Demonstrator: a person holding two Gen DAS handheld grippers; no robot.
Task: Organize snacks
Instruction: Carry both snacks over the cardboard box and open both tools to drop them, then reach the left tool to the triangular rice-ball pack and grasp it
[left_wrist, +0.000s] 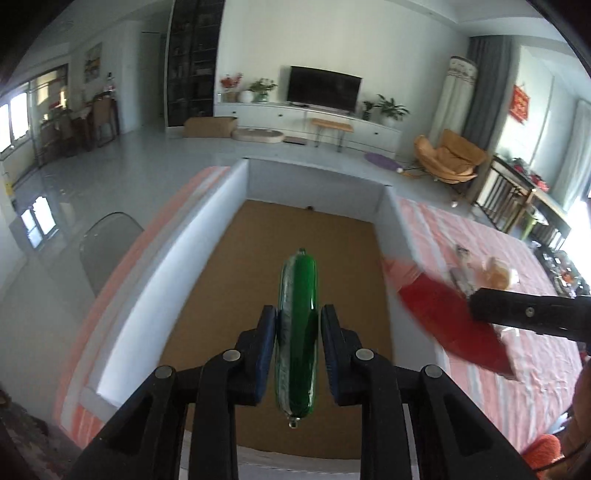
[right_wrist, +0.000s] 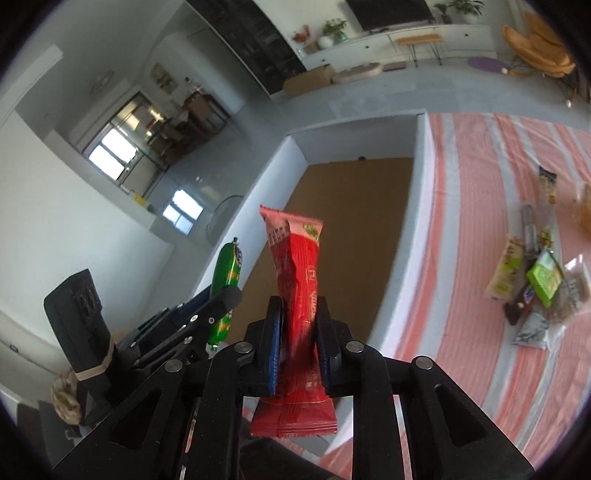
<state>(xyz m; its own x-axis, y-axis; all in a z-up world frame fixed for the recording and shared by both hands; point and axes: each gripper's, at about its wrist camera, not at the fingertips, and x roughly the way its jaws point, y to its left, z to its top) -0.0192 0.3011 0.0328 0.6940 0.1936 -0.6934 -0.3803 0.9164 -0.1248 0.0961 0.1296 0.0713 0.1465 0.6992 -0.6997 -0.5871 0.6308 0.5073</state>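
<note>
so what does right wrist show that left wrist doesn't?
Only right wrist: the left gripper from the side, the printed label on the green sausage, and the pile of loose snacks on the striped cloth.
Only left wrist: the TV head-on and the right gripper coming in from the right edge.
Both: the white box with its brown floor, and the red packet.
</note>
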